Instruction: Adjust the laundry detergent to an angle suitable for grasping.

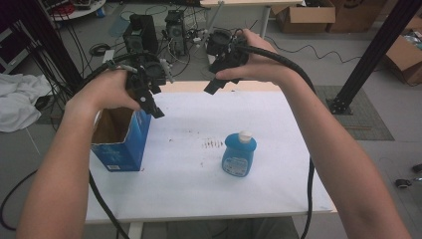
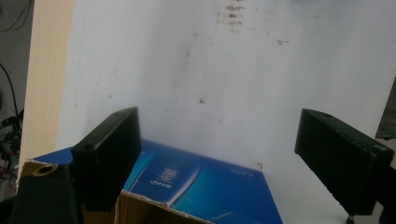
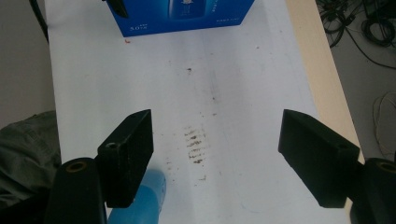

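Looking down, high view: the left gripper point(image 1: 149, 94) hangs over the far right corner of the open blue carton point(image 1: 122, 139), which stands on the left part of the white table point(image 1: 199, 194); its jaws point down toward the carton's rim without touching it, as far as this view tells.
Right gripper, high view: the right gripper point(image 1: 216, 84) is held up over the table's far edge, well apart from the blue bottle point(image 1: 239, 154) with the white cap, which stands upright on the table nearer the person and to the right of the carton.
Bottle and carton, high view: they stand apart, with brown smudges point(image 1: 214, 144) on the tabletop between them.
Left gripper view: the jaws of the left gripper point(image 2: 217, 154) stand wide apart with nothing clamped; the blue carton point(image 2: 205, 182) lies below, its torn cardboard rim under the left-hand jaw and its printed side reaching into the gap, with white table point(image 2: 187, 70) beyond.
Right gripper view: the jaws of the right gripper point(image 3: 215, 154) are apart and hold nothing; bare table point(image 3: 243, 93) with the brown smudges point(image 3: 194, 147) shows in the gap.
Bottle, right gripper view: the blue bottle point(image 3: 140, 203) peeks out low, under and beside the left-hand jaw, outside the gap.
Carton, right gripper view: the blue carton point(image 3: 182, 16) stands at the picture's top edge, far from the jaws.
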`<state>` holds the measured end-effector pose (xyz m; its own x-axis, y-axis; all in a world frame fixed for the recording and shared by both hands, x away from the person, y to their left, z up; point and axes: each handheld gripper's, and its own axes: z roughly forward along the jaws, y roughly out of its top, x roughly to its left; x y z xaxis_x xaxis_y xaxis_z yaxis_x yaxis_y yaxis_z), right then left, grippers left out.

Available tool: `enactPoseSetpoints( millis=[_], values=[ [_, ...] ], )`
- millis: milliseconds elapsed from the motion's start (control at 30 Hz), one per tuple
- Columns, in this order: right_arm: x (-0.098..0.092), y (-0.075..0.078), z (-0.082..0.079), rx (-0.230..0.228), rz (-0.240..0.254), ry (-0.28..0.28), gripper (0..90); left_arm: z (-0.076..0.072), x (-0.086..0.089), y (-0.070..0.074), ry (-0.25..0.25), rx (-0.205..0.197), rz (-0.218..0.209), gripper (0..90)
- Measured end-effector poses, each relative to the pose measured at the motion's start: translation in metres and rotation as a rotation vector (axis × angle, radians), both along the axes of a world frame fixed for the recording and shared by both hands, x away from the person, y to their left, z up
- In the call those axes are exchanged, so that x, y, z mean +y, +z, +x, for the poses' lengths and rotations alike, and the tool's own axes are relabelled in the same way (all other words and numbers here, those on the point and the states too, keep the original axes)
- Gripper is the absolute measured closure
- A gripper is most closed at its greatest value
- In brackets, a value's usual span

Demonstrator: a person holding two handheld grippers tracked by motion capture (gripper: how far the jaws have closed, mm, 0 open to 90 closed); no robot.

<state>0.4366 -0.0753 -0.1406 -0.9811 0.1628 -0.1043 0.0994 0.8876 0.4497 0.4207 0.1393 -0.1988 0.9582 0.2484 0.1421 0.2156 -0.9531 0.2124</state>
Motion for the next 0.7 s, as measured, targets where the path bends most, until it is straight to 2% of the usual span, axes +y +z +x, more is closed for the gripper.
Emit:
enactPoseSetpoints(
  millis=[700],
  values=[
    [0.0024, -0.0027, -0.0003, -0.002, -0.014, 0.0, 26.1, -0.0022, 0.0009, -0.0009, -0.003, -0.002, 0.0, 15.4]
  ],
)
